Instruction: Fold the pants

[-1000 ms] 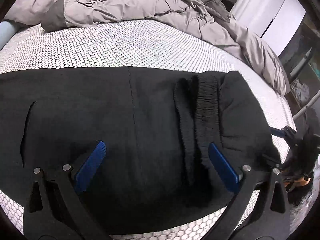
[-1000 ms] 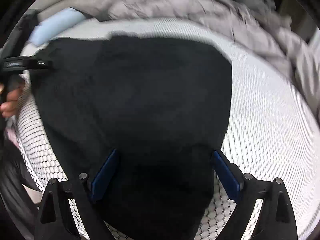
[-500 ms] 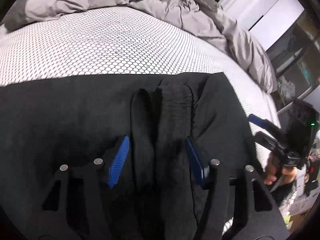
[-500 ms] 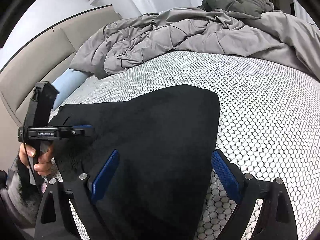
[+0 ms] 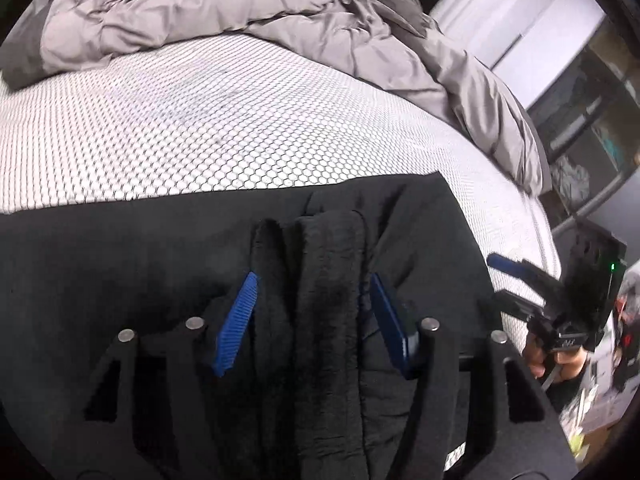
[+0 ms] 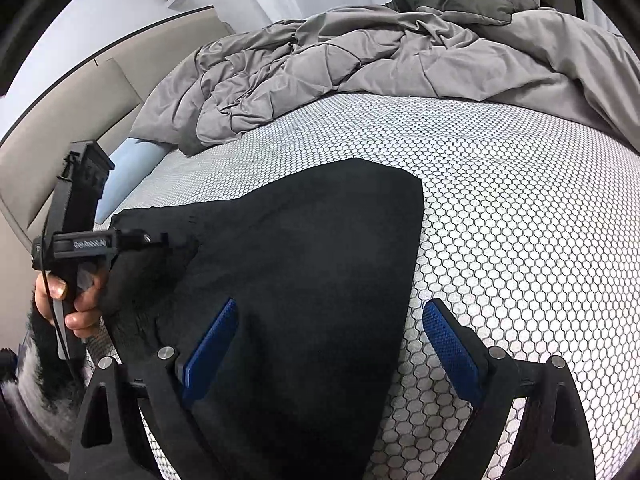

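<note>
Black pants (image 5: 132,264) lie folded on the honeycomb-patterned mattress (image 5: 200,128). My left gripper (image 5: 316,296) is partly closed around the bunched fuzzy waistband (image 5: 328,280), its blue pads on either side of the fabric. In the right wrist view the left gripper (image 6: 160,238) sits at the pants' left edge. My right gripper (image 6: 332,324) is open wide over the near end of the pants (image 6: 312,280), one pad above cloth, the other above the mattress (image 6: 520,220). It also shows in the left wrist view (image 5: 500,276), beyond the pants' right edge.
A crumpled grey duvet (image 5: 248,20) (image 6: 380,60) covers the far half of the bed. A light blue pillow (image 6: 128,168) lies by the beige headboard (image 6: 60,120). Dark shelving (image 5: 588,100) stands past the bed's right side.
My left gripper narrowed from wide open to close around the waistband ridge. My right gripper pulled back from above the pants and stayed open.
</note>
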Demonstrator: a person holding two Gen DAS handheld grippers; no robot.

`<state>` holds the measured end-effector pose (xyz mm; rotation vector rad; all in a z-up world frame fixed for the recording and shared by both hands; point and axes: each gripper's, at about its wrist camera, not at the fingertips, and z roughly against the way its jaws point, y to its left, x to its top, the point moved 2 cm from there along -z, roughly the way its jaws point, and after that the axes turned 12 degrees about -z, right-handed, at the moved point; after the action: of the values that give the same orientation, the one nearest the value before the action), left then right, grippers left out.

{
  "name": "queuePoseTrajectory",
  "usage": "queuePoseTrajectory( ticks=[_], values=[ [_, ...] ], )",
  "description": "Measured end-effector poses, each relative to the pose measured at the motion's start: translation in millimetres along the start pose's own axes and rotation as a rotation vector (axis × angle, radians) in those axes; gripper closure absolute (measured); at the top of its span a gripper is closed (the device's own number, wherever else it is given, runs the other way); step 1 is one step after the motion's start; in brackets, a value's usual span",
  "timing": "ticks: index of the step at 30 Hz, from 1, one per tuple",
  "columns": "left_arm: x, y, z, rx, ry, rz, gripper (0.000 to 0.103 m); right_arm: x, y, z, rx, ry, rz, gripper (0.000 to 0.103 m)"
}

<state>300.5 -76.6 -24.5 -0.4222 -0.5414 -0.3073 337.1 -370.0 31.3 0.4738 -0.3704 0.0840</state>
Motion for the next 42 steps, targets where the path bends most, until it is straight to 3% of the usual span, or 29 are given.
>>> queuePoseTrajectory(
  ticks=[2, 6, 9, 11, 17, 19, 21, 23, 27, 31, 37, 42],
  values=[
    [2, -3, 1, 0.0, -0.008, -0.02, 0.047, -1, -1, 1, -0.002, 0.0, 0.0, 0.009],
    [-1, 0, -21, -0.017, 0.059, -0.013, 0.048, -1, -3, 0, -0.005, 0.007, -0.001, 0.009],
    [-2, -1, -28, -0.069, 0.035, -0.006, 0.066, -2, -3, -2, -0.011, 0.013, -0.001, 0.009],
    [-3, -3, -27, -0.035, 0.012, -0.02, 0.082, -3, -4, -3, -0.018, 0.018, 0.0, 0.008],
    [-4, 5, 5, -0.07, -0.062, -0.016, 0.094, -4, -6, -4, -0.03, 0.029, -0.001, 0.009],
    [-4, 13, 15, -0.042, -0.078, 0.001, 0.101, -5, -7, -4, -0.033, 0.03, -0.002, 0.009],
    [-5, 26, 14, 0.036, -0.074, 0.044, 0.101, -6, -8, -5, -0.035, 0.034, -0.008, 0.009],
    [-9, 40, 6, 0.056, -0.031, 0.093, 0.101, -6, -8, -5, -0.036, 0.037, -0.007, 0.009],
    [-19, 45, 0, -0.033, 0.02, 0.121, 0.1, -7, -8, -4, -0.035, 0.038, -0.007, 0.009],
    [-26, 43, -3, -0.054, 0.063, 0.105, 0.06, -9, -10, -3, -0.036, 0.041, -0.012, 0.009],
    [-36, 56, -13, -0.121, 0.086, 0.162, 0.058, -11, -18, -15, -0.004, 0.094, -0.046, 0.009],
    [-40, 61, -26, -0.279, 0.068, 0.216, 0.058, -11, -18, -21, -0.004, 0.113, -0.062, 0.009]
  ],
)
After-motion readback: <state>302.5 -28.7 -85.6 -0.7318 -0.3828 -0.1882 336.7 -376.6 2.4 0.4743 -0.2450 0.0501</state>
